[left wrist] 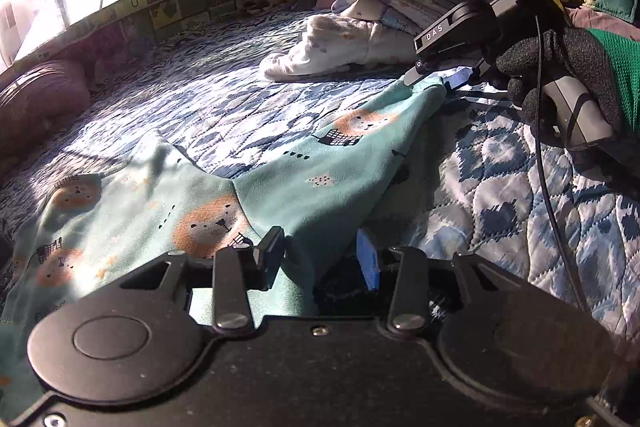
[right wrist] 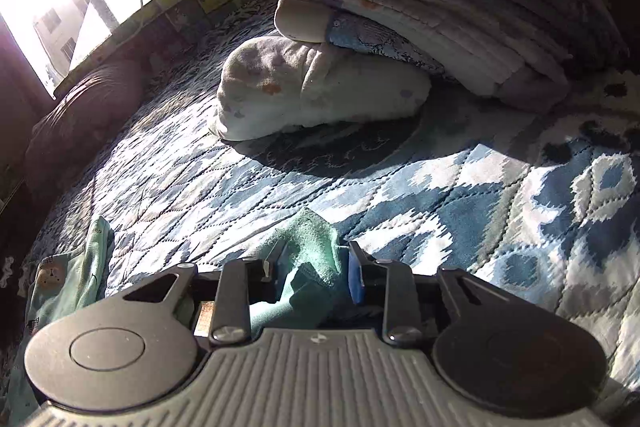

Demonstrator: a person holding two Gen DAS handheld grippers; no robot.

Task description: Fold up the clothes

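Garment: teal cotton garment printed with orange lion faces [left wrist: 280, 179], spread over the bed ahead of the left tool and stretched between both tools, its far corner lifted off the quilt.
Bed: blue-and-white quilted bedspread [left wrist: 500, 195] lies under both tools, sunlit from a window beyond.
Stack: pile of folded pale and grey clothes [right wrist: 460, 11] sits well ahead and to the right of the right tool; a white rolled garment with small coloured spots [right wrist: 312, 95] lies just in front of that pile.
Left tool: left tool [left wrist: 320, 259], fingers closed in on a fold of the teal fabric, which passes between them.
Right tool: right tool [right wrist: 312, 263], fingers pinching a teal corner that pokes up between them; in the left view it sits ahead and to the right, held by a hand in a black-and-green glove [left wrist: 568, 75].
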